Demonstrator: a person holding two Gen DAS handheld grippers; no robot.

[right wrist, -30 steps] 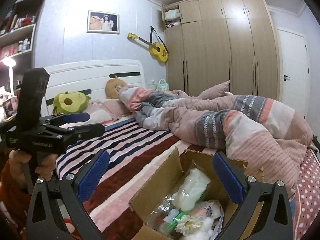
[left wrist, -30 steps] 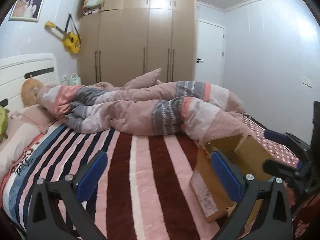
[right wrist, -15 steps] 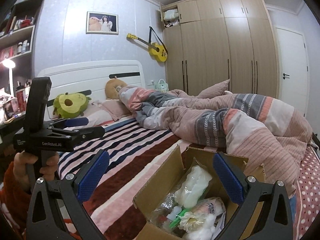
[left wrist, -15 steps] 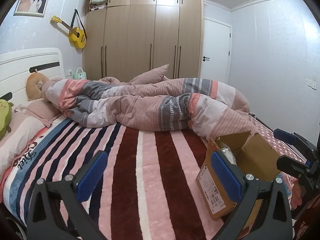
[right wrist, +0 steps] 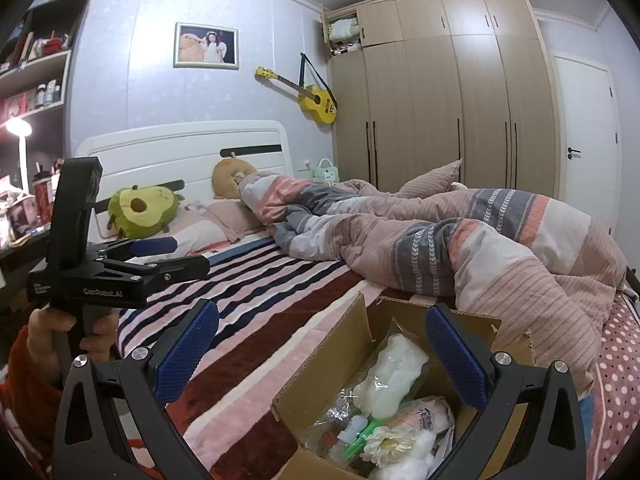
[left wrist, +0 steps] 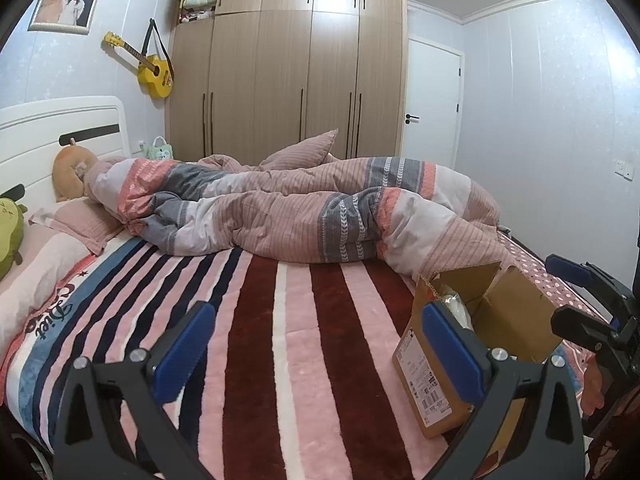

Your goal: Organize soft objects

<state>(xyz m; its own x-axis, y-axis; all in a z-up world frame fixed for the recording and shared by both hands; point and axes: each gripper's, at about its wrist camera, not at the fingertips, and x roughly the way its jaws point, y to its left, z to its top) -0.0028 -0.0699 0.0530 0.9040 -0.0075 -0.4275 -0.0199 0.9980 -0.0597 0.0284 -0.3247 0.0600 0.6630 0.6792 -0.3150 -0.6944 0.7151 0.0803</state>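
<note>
An open cardboard box (right wrist: 332, 364) stands on the striped bed near its foot, also in the left wrist view as the box (left wrist: 504, 312). Inside lie a white soft packet (right wrist: 394, 376), a pink packet (right wrist: 426, 416) and a white fabric flower (right wrist: 380, 444). My right gripper (right wrist: 322, 356) hovers open just above the box's mouth, holding nothing. My left gripper (left wrist: 318, 352) is open and empty over the striped blanket, left of the box. An avocado plush (right wrist: 140, 212) and a brown plush (right wrist: 230, 178) rest by the headboard.
A crumpled pink and grey quilt (left wrist: 320, 208) lies across the far half of the bed, touching the box's back. A hand (right wrist: 60, 332) holds the left gripper (right wrist: 192, 258). Wardrobe (left wrist: 288, 72) and door (left wrist: 432, 100) stand behind; shelves and a lamp (right wrist: 18, 128) are at left.
The left wrist view has risen and drawn back, so the box now sits further right and lower in it. The right gripper has edged closer over the box. Both stay open.
</note>
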